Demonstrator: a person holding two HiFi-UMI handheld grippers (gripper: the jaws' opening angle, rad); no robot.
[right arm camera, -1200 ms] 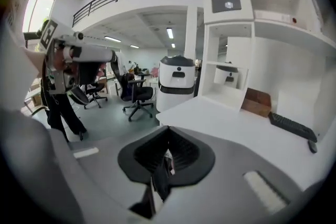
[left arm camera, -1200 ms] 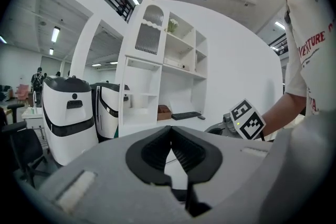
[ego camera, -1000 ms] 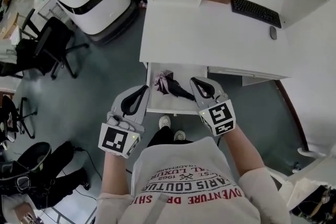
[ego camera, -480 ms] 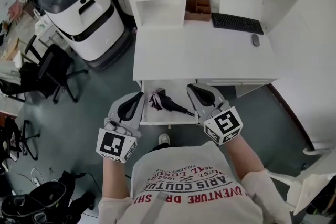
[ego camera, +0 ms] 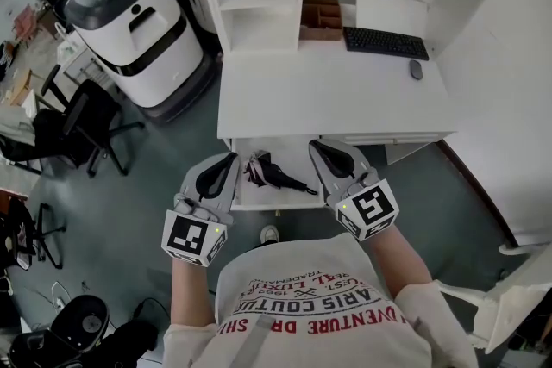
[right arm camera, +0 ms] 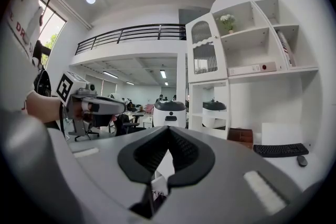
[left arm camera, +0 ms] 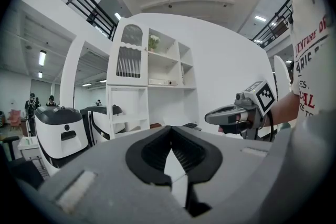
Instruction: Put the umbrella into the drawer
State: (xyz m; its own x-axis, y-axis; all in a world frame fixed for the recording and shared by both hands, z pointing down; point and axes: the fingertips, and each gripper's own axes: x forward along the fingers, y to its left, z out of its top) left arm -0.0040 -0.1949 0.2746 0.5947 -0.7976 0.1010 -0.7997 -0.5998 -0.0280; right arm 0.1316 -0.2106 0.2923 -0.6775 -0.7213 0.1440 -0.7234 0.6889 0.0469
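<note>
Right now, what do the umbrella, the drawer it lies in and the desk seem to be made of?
Umbrella: probably dark synthetic fabric, since it lies folded in soft, crumpled pleats and looks dull. Drawer: white board, likely laminate or painted wood, with flat matte faces and straight edges. Desk: the same smooth white matte look, and the exact material can't be told.

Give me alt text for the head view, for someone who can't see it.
Seen from above, a folded dark umbrella lies in the open drawer of a white desk, with the left gripper and right gripper, both shut and empty, held out on either side of it. A keyboard and mouse sit at the desk's far right.
</note>
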